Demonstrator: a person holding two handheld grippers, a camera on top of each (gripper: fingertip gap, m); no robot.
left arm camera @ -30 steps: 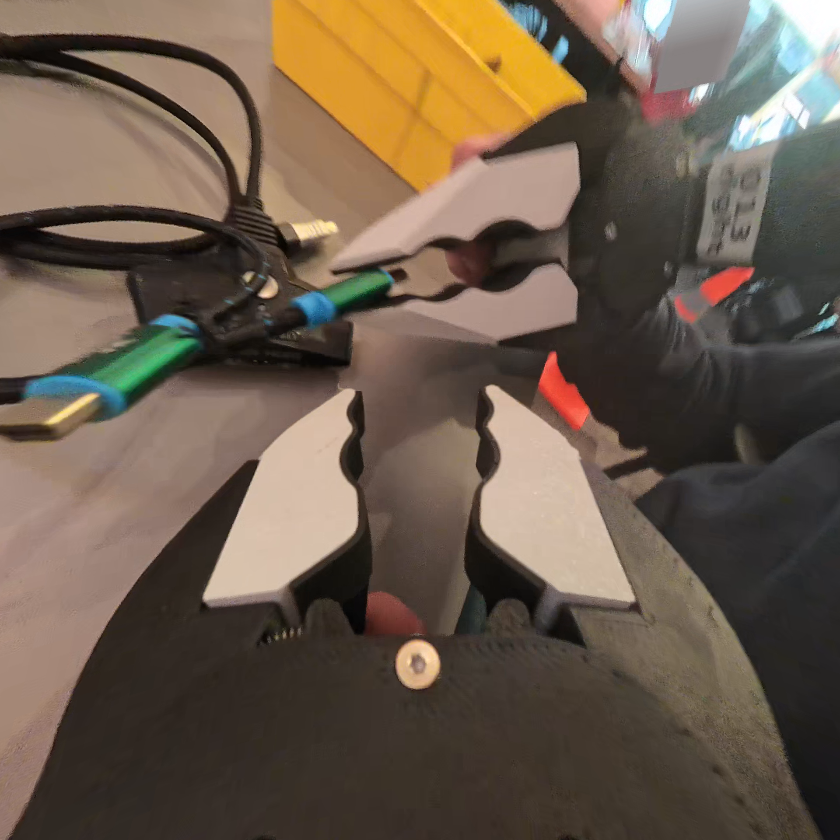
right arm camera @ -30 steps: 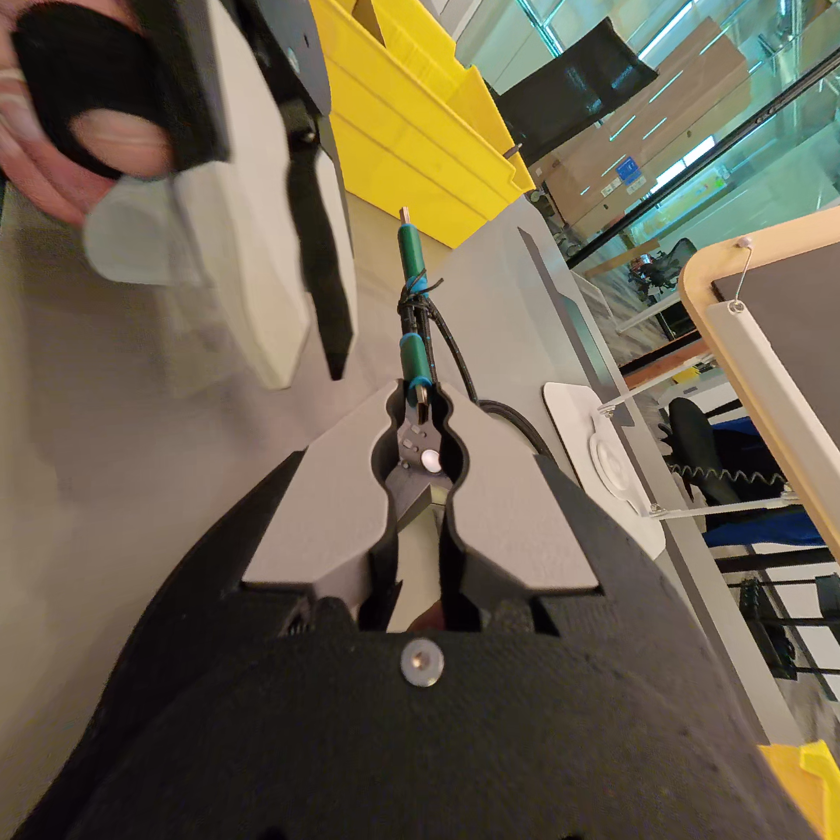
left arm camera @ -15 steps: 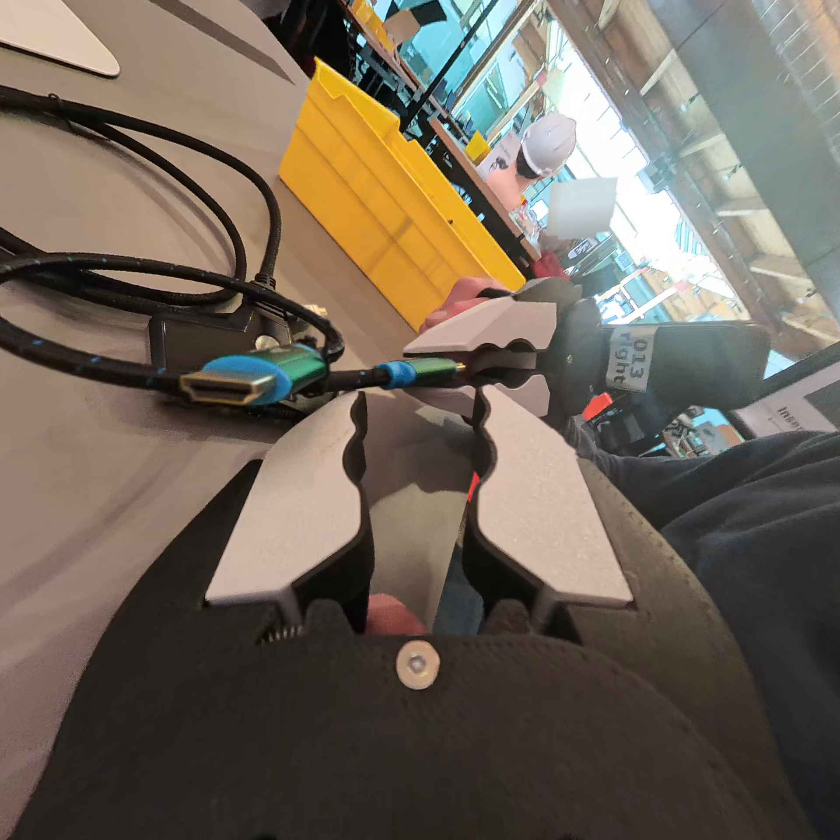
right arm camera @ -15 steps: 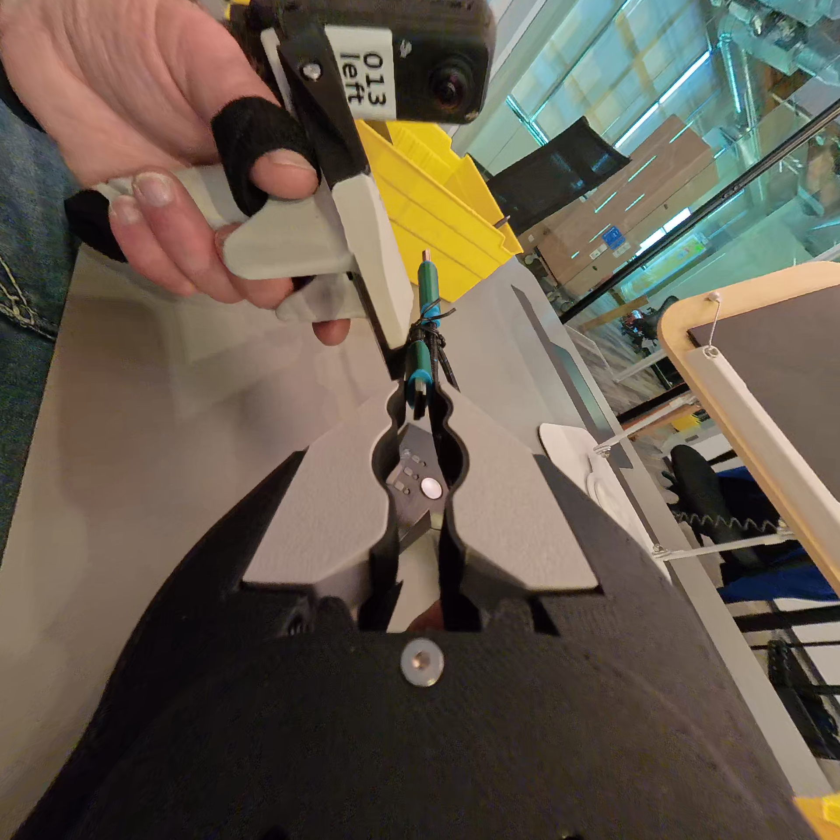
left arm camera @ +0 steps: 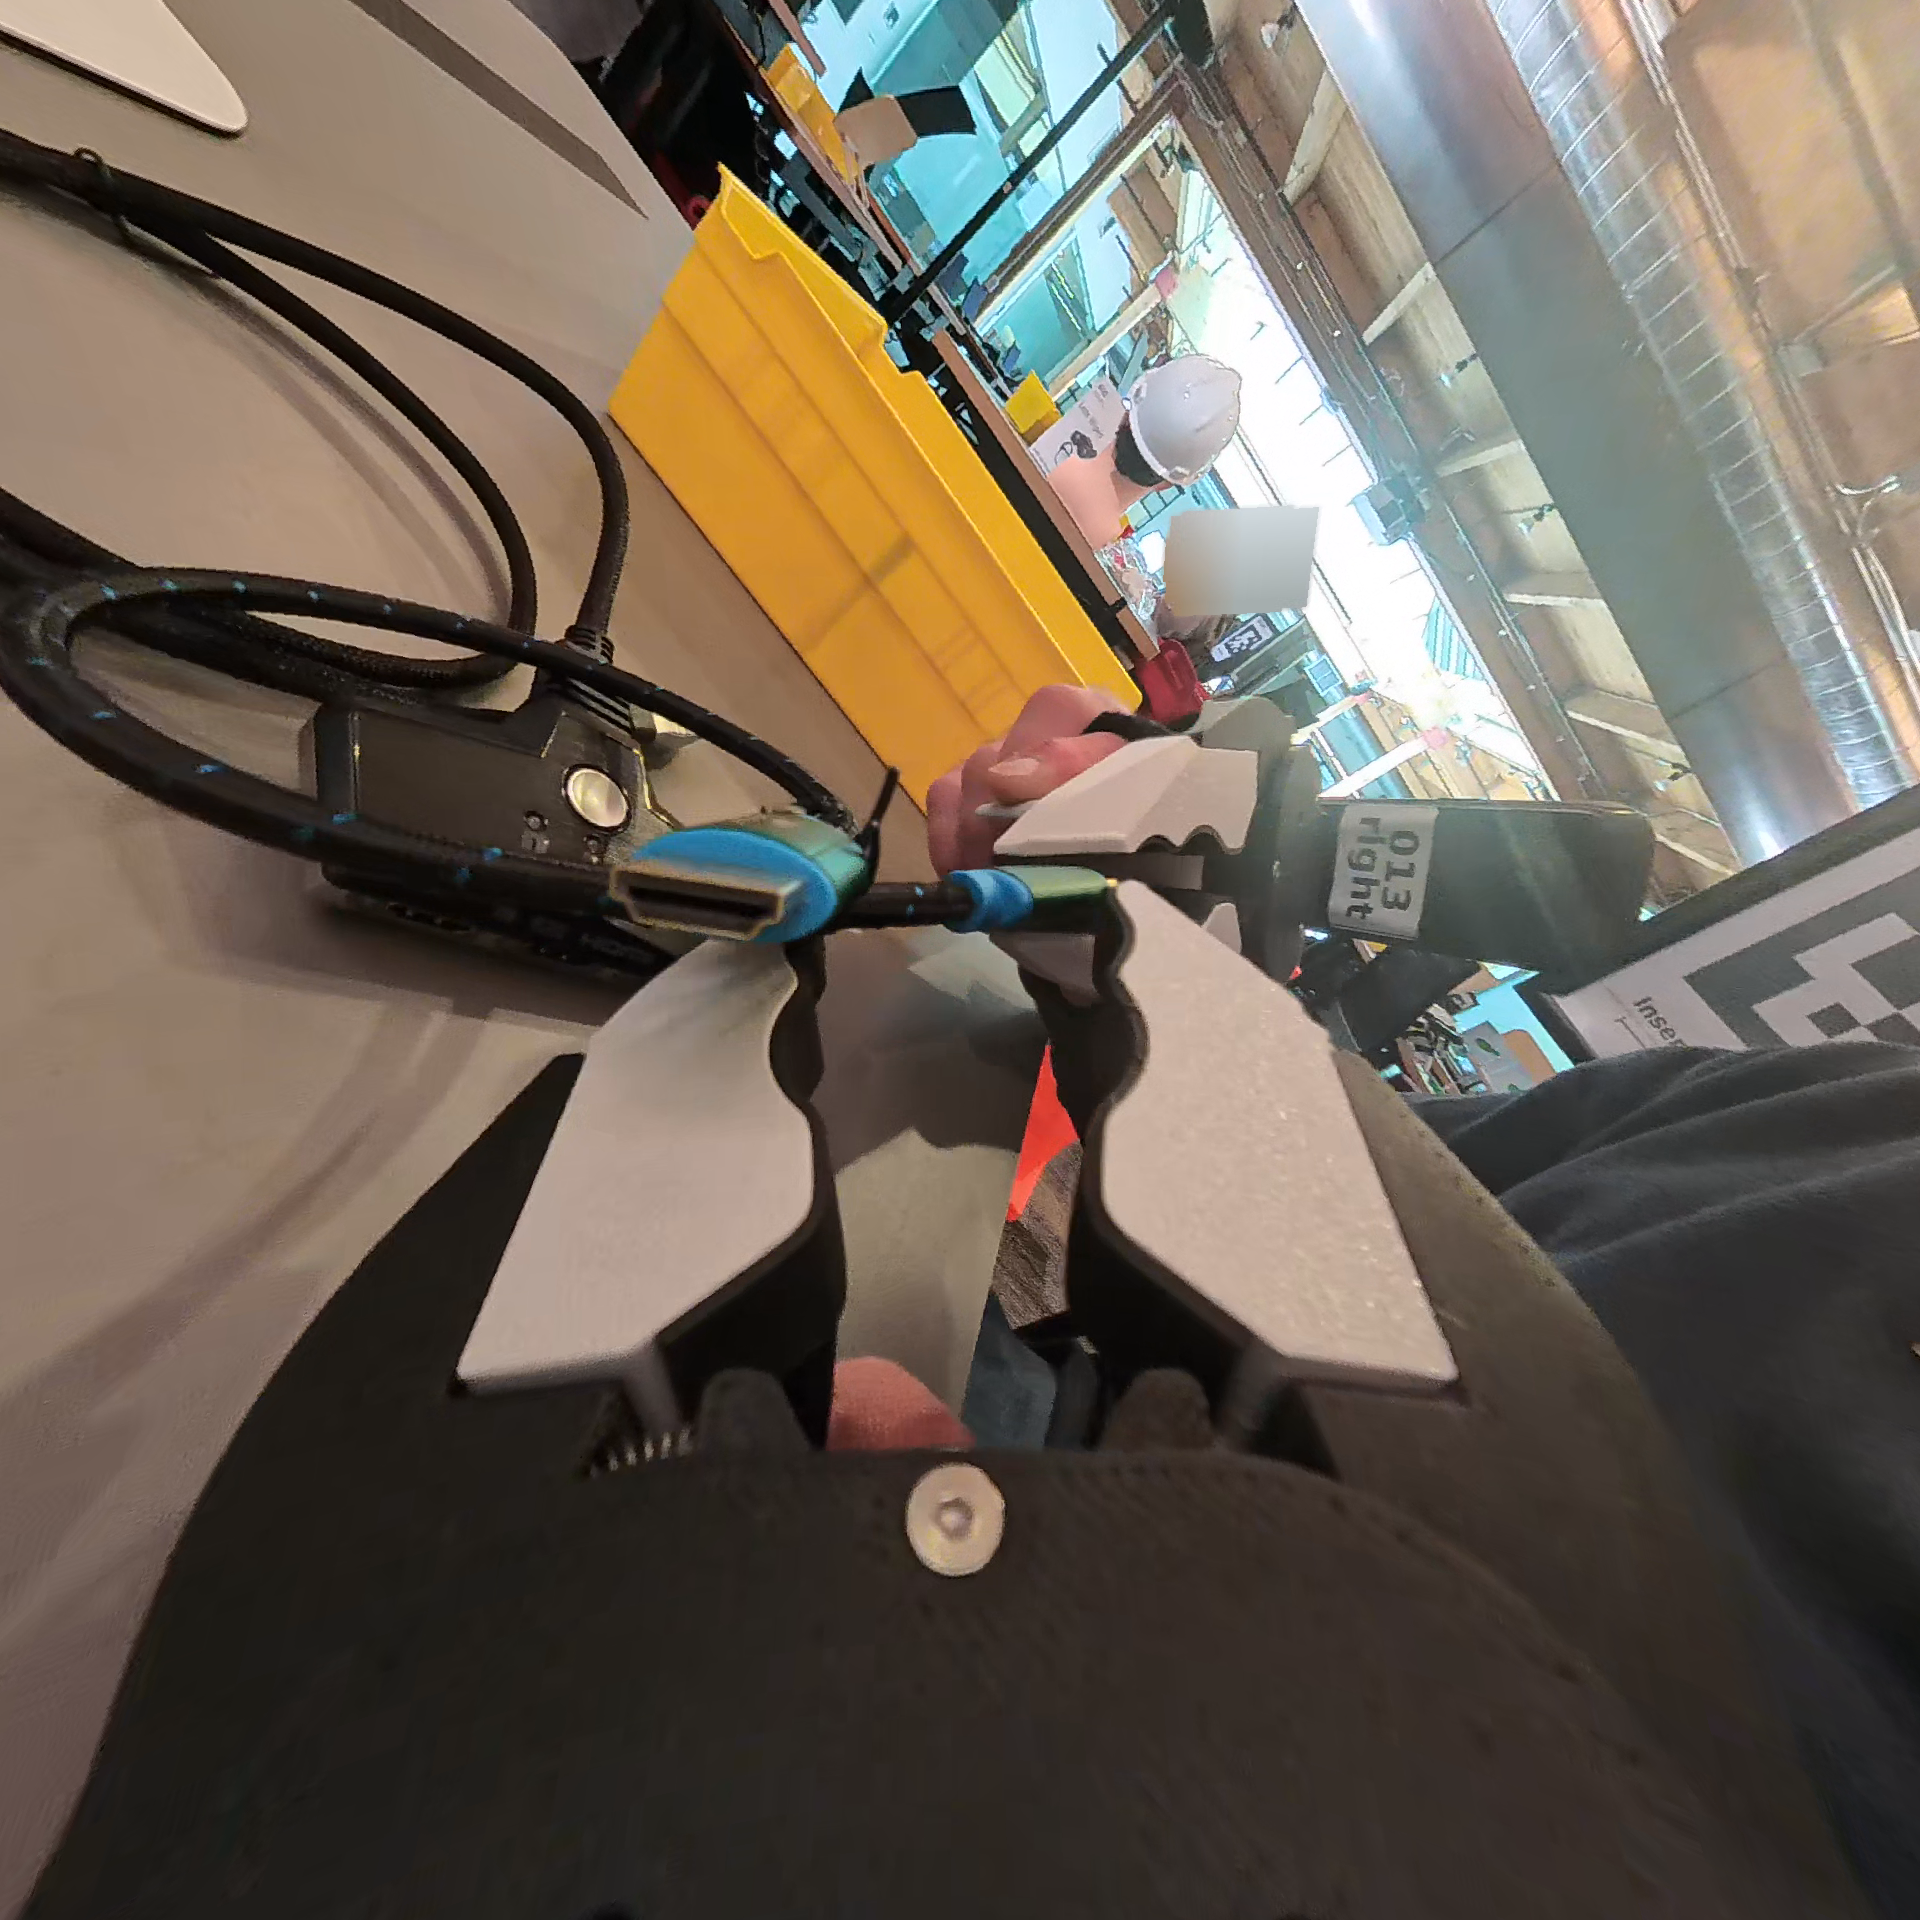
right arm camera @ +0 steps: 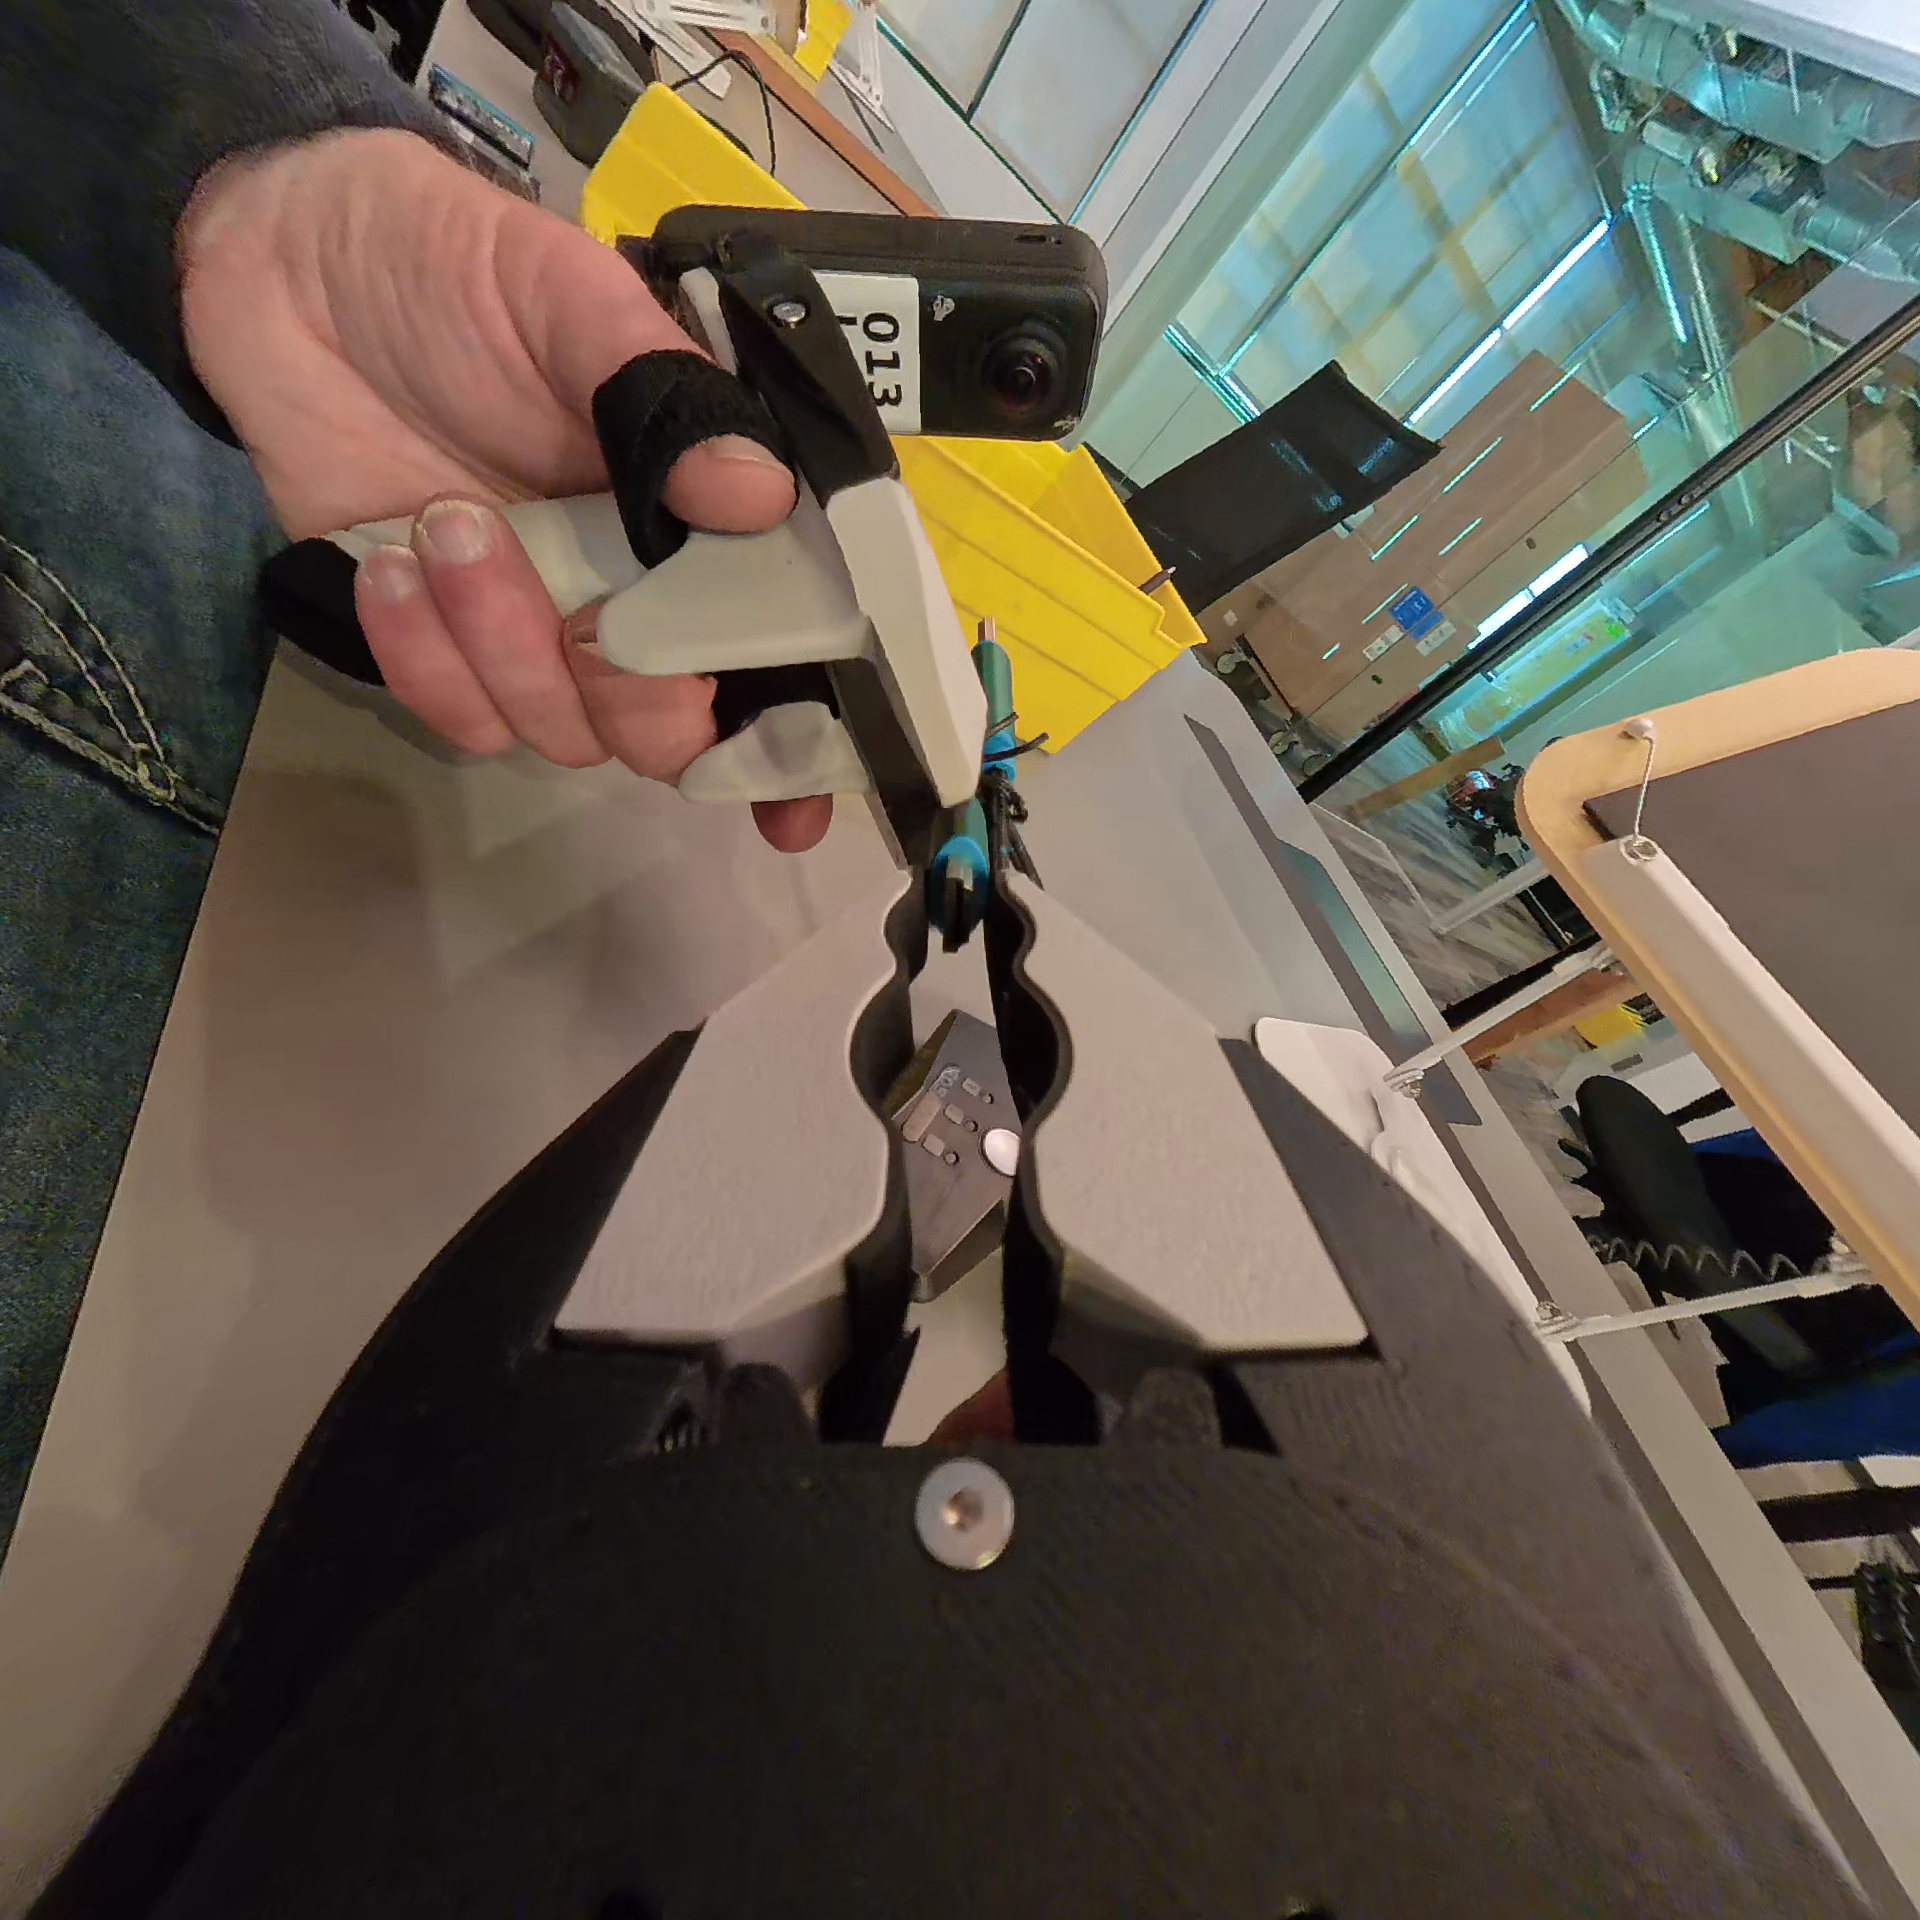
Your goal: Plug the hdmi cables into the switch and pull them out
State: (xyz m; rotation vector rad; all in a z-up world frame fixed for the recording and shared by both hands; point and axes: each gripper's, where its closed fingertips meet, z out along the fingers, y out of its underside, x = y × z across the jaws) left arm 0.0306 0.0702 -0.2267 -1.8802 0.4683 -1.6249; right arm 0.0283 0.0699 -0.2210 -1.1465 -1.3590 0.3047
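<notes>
At the bottom of the left wrist view, the left gripper [left arm camera: 961, 951] is open and holds nothing. Its two grey fingers stand apart. Just past its left fingertip, a bit left of the middle of the frame, hangs the near plug [left arm camera: 717, 896]. It is off the table [left arm camera: 208, 1091], and its flat metal mouth looks back at the gripper, so its long side points toward us. The left gripper is the closer one to it. I think it must slide a little to the left to catch it. This plug is green with a blue end and a gold rim. To its right, the right gripper [left arm camera: 1091, 873] is closed on the far plug [left arm camera: 1039, 891], which lies sideways. A thin black tie seems to join the two plugs. Behind them, at middle left, the black switch [left arm camera: 468, 769] lies flat with black cables [left arm camera: 582, 499] looping around it. Farther back is a yellow bin [left arm camera: 831, 499].
</notes>
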